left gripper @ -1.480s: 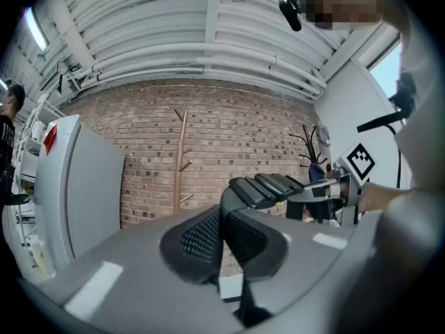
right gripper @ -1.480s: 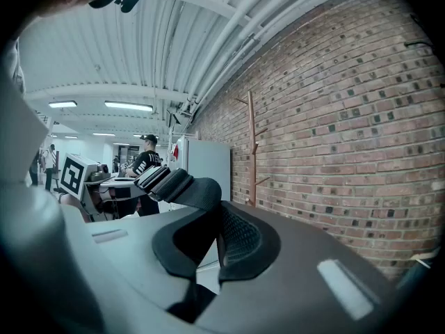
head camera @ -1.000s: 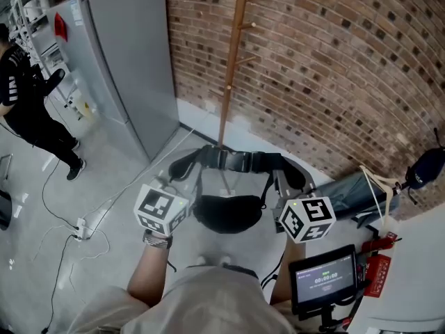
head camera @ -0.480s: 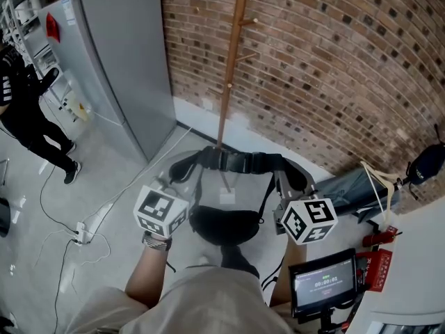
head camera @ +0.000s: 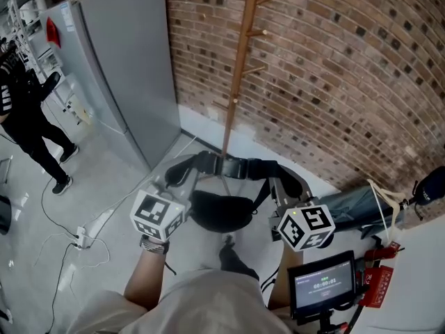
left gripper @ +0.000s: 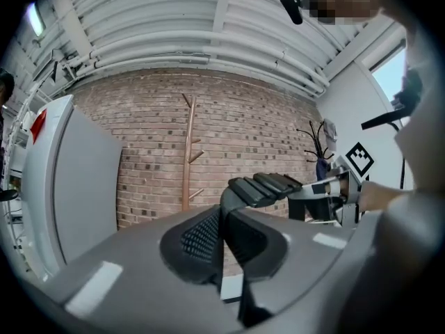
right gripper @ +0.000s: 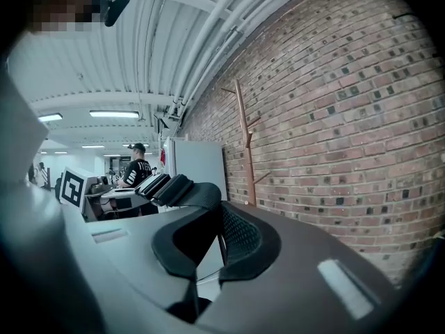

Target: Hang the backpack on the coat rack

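We carry the black backpack (head camera: 221, 211) toward the wooden coat rack (head camera: 240, 68) that stands against the brick wall (head camera: 348, 82), just right of a tall grey refrigerator (head camera: 118, 61). The bag hangs low over the floor between our two hands, its shoulder straps (head camera: 236, 165) spread level across the top. The fingers of the left gripper (head camera: 172, 184) are clamped narrow on the padded mesh of the left strap, and those of the right gripper (head camera: 281, 186) are clamped the same way on the right strap. Nothing else is in either grip. The rack's foot lies just beyond the bag, and its pegs (head camera: 259, 32) sit well above it.

By our reading, this is the carrying step: the bag is in hand and the hanging is not yet done. The next move calls for raising both hands together to peg height, then guiding one strap over a peg before the fingers let go. The pole looks slender, so the weight should settle gently. A person in black (head camera: 28, 110) stands at far left, well apart from the work.
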A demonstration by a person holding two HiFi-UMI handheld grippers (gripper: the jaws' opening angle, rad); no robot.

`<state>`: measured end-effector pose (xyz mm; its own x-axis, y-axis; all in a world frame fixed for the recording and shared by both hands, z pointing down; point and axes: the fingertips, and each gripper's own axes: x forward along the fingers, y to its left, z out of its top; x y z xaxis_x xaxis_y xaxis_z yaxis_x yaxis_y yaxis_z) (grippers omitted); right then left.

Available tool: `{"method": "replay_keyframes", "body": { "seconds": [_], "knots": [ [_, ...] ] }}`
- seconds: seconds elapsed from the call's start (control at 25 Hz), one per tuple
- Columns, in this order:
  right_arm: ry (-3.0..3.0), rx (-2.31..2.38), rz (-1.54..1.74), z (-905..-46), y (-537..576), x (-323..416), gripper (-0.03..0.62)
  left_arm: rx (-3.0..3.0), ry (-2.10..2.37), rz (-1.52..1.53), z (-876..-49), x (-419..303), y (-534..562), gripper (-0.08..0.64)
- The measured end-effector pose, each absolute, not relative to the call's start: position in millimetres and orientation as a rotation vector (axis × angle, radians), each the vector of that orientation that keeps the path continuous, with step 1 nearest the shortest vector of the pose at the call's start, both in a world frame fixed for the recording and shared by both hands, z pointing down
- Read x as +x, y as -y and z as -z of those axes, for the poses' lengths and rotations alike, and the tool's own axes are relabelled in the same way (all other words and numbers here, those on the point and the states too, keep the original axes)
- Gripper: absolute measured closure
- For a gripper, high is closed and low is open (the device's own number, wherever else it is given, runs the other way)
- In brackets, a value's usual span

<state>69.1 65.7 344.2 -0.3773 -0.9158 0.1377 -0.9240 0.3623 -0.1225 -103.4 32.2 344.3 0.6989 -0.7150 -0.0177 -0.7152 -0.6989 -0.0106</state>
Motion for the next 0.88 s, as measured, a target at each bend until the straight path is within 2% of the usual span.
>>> {"method": "replay_keyframes", "body": {
  "seconds": [0.88],
  "knots": [
    [2.635, 1.476, -0.402, -357, 72, 106, 0.584, -2.868, -1.404, 0.030, -359, -66, 91, 0.555]
  ]
}}
